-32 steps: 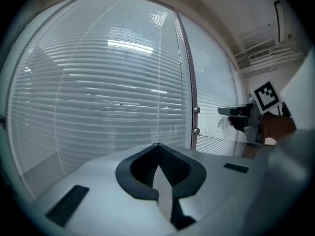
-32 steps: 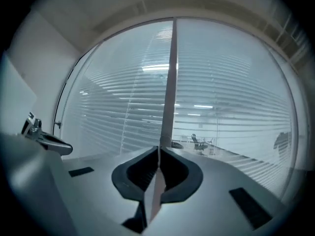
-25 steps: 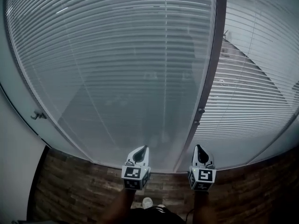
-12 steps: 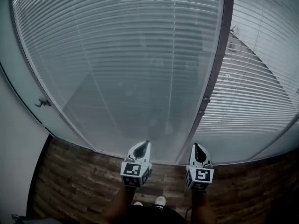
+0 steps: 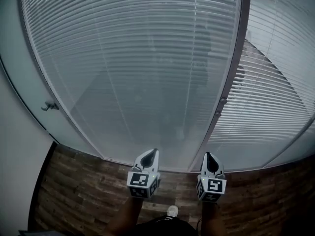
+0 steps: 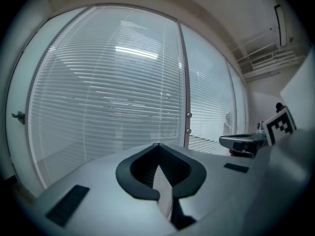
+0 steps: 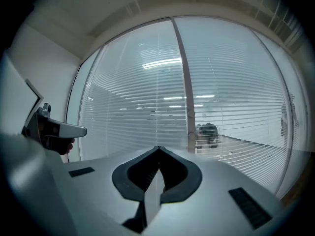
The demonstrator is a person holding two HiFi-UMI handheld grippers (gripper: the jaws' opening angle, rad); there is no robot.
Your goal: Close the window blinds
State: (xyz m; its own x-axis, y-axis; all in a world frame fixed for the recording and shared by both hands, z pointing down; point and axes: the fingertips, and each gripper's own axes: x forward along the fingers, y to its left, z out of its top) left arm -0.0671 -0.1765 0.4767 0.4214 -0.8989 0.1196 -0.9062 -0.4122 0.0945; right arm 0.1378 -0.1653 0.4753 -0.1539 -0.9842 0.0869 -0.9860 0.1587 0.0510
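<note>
White slatted blinds [image 5: 138, 68] hang behind the left glass pane, slats tilted nearly shut. The blinds [image 5: 275, 97] behind the right pane have slats more open, with a room showing through. A dark frame post [image 5: 227, 87] carrying two small knobs [image 5: 219, 113] divides the panes. My left gripper [image 5: 153, 153] and right gripper [image 5: 207, 156] are held low in front of the glass, side by side, both shut and empty, apart from the window. The same blinds [image 6: 103, 92] fill the left gripper view, and the post [image 7: 187, 102] stands centre in the right gripper view.
A small handle [image 5: 48, 105] sticks out of the left frame by a white wall [image 5: 17, 171]. Dark wood-plank floor [image 5: 78, 191] runs below the window. The person's shoe [image 5: 172, 211] shows at the bottom edge.
The head view has shifted left and slightly up; the post and handle sit further right in frame. Both grippers stay low, shut, and side by side.
</note>
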